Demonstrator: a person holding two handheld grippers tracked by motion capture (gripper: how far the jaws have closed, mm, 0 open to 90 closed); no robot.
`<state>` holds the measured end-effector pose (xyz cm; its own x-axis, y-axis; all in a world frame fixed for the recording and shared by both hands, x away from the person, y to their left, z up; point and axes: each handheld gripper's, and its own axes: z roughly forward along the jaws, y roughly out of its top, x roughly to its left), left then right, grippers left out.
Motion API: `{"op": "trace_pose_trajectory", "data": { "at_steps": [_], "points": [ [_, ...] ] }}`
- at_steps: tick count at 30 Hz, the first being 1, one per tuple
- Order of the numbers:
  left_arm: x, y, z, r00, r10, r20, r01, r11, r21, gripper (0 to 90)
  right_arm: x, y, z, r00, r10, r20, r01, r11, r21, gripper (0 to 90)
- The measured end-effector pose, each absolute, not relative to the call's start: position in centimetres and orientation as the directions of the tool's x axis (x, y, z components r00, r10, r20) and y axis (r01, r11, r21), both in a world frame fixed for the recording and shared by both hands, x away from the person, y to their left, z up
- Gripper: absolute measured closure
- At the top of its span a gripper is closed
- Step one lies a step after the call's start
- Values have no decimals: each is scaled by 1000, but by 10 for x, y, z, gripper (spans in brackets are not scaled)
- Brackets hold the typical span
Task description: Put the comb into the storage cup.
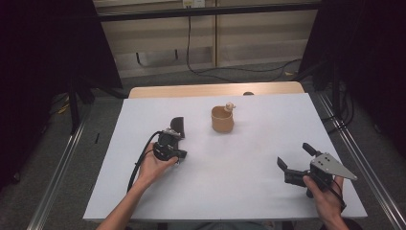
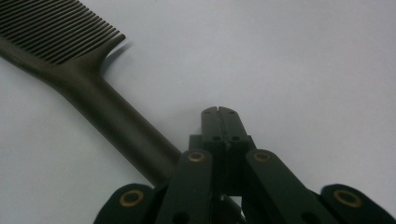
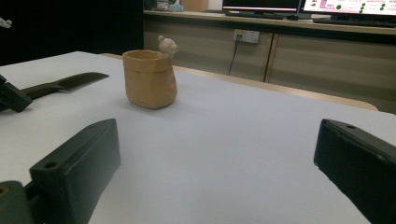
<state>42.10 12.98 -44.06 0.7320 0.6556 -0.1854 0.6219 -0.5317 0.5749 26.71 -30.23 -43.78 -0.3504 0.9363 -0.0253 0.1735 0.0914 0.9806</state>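
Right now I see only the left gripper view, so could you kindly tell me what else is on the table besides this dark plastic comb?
Observer: A tan clay cup stands upright on the white table, to the right of the dark plastic comb in the high view.
Operator: Is anything on the cup?
Observer: A small pale figure sits on its rim.
Operator: And the other hand?
Observer: The right gripper is open and holds nothing, well apart from the cup, near the table's right edge.
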Motion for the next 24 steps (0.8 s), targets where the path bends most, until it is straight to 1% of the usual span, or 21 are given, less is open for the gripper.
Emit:
{"op": "trace_pose_trajectory", "data": {
  "at_steps": [3, 6, 7, 13, 24],
  "points": [
    [421, 130, -439, 737, 651, -182, 620, -544, 565, 900, 268, -302, -438, -352, 936, -25, 175, 92, 980, 0],
    [421, 131, -440, 726, 657, -202, 633, -526, 568, 900, 268, -301, -438, -356, 934, -23, 174, 91, 980, 0],
    [423, 133, -440, 722, 656, -222, 645, -521, 559, 900, 268, -301, -438, -354, 935, -25, 177, 93, 980, 0],
    [428, 141, -440, 708, 658, -257, 669, -507, 544, 900, 269, -301, -439, -355, 935, -25, 177, 93, 980, 0],
    [428, 143, -439, 709, 662, -245, 666, -512, 543, 900, 268, -301, -438, -359, 933, -27, 173, 95, 980, 0]
  ]
}}
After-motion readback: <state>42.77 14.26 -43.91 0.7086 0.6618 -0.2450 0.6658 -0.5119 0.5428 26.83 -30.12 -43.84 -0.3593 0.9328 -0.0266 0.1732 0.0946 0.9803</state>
